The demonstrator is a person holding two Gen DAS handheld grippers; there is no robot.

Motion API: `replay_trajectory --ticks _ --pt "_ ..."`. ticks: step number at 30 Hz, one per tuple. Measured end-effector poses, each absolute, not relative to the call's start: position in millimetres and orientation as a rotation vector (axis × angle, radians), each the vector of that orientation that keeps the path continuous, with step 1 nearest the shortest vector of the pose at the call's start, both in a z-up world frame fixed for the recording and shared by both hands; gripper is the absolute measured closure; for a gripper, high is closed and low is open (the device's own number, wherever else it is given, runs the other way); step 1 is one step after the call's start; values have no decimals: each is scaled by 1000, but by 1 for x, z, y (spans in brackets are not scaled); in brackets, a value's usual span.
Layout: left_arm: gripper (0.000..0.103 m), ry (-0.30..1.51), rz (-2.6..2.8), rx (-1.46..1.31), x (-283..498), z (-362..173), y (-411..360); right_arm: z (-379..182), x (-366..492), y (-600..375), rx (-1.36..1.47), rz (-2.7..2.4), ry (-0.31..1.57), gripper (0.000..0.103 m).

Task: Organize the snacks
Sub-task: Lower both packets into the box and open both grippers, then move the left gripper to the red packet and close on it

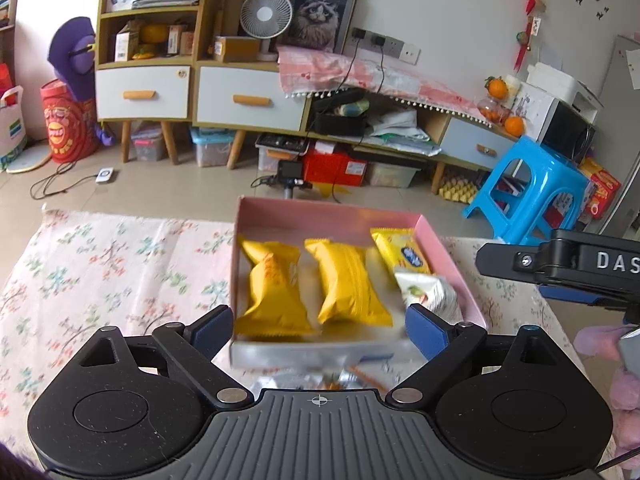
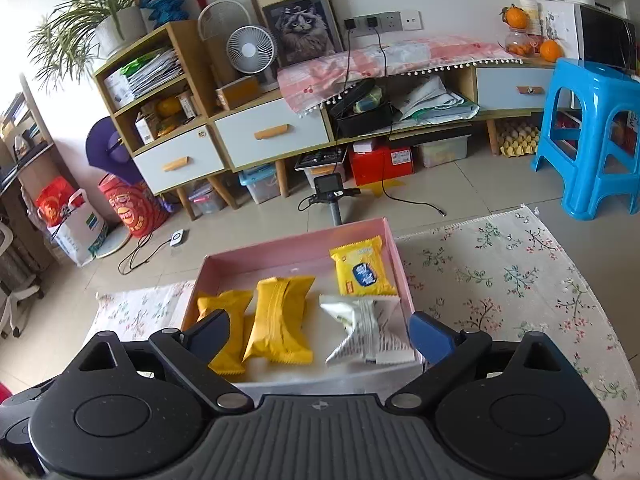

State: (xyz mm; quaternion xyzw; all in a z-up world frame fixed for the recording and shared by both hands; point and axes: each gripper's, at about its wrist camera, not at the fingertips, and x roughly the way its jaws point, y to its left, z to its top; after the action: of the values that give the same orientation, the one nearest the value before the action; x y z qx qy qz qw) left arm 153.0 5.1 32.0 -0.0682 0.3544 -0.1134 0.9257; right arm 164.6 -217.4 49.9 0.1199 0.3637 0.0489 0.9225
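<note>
Hovering over the shallow pink cardboard box of wrapped snacks.
Both the left hand-held gripper and the right hand-held gripper stood spread and empty; the crinkled white-and-green snack packet, long axis up-frame, lay nearest the right one.

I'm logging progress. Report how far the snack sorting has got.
Done: four packets lie in the pink box: two orange packets, a yellow biscuit packet, a white packet. In hand: nothing; left gripper and right gripper have open jaws. Left: no loose snacks clearly visible on the floral cloth.

Black left gripper and right gripper, blue-padded fingers, silver pivot screws.
</note>
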Motion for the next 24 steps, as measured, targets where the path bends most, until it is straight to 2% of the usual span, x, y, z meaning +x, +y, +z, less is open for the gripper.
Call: replay_trajectory --ticks 15,24 --pt "6 852 -181 -212 107 19 49 40 113 -194 216 140 779 12" --pt "6 834 -152 -229 86 5 76 19 89 -184 112 218 791 11"
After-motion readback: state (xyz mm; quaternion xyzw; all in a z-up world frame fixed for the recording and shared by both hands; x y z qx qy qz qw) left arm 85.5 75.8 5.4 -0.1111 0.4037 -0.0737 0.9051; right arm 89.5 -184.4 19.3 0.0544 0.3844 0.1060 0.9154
